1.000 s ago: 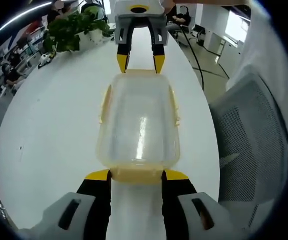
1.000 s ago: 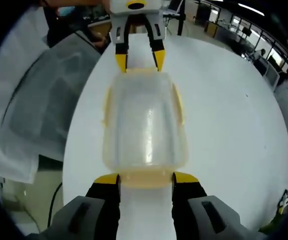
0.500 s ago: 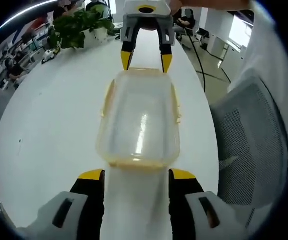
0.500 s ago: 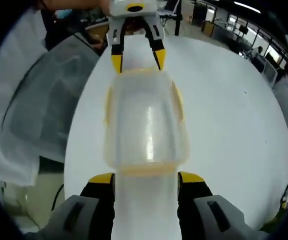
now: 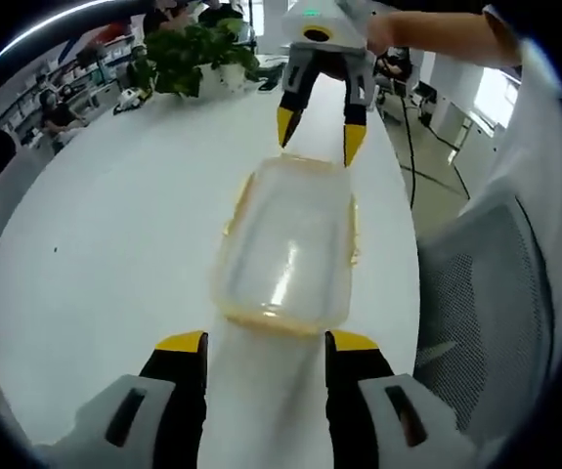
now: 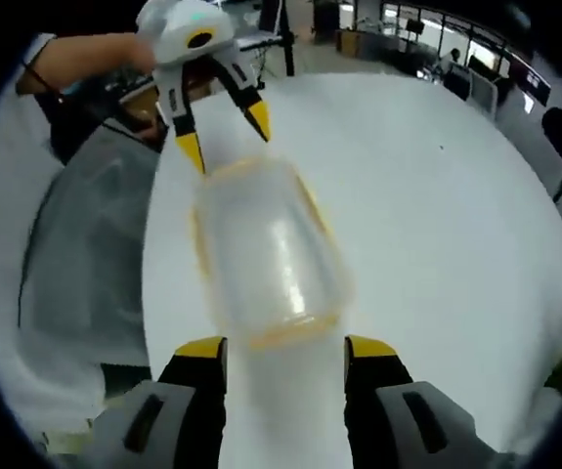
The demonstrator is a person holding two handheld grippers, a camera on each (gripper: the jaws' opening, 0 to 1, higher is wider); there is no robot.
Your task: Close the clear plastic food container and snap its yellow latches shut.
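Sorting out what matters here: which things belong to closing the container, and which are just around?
Part of the job:
- clear food container
- its yellow latches
- left gripper
- right gripper

Just around:
- white table
- potted plant
- mesh chair

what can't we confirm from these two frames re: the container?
- Latch state: the yellow latches on the container are too small in the left gripper view, blurred in the right gripper view.
- Contents: wall glare hides them.
- Left tongs and right tongs: cut off by the bottom edge.
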